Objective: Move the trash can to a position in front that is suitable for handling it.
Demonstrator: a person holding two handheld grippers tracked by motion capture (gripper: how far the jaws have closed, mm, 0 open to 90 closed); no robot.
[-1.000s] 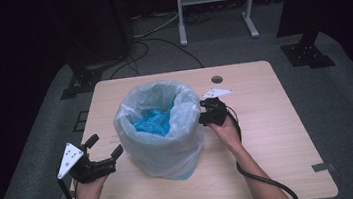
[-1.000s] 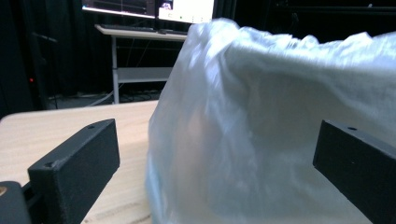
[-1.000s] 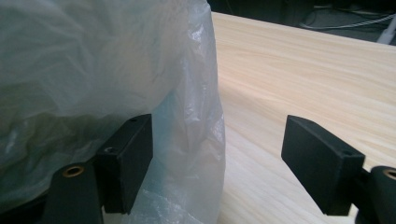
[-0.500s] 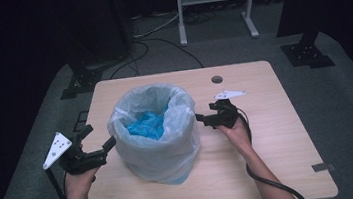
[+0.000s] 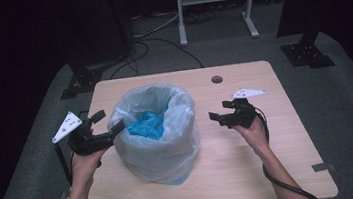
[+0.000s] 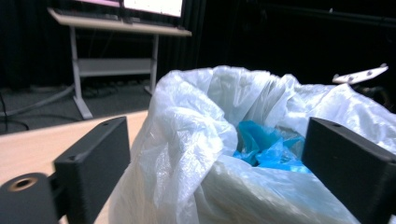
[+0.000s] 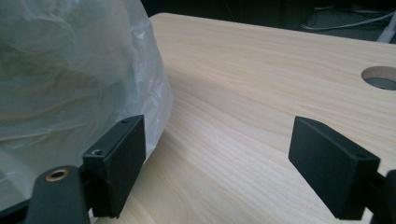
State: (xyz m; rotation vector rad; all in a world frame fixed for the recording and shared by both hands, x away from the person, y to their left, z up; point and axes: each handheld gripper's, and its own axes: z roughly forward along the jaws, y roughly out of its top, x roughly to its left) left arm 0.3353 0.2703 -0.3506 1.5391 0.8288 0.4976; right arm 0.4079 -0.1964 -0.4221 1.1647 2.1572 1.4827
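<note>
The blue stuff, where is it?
In the high view the blue stuff sits inside the white plastic bag, left of the table's middle, between the two grippers.

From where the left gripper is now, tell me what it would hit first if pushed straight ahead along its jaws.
The left gripper, jaws open, points at the translucent white plastic bag lining the bin. Its folded-over rim lies right between the jaws, so it would likely meet that first, with the crumpled blue plastic inside behind it.
</note>
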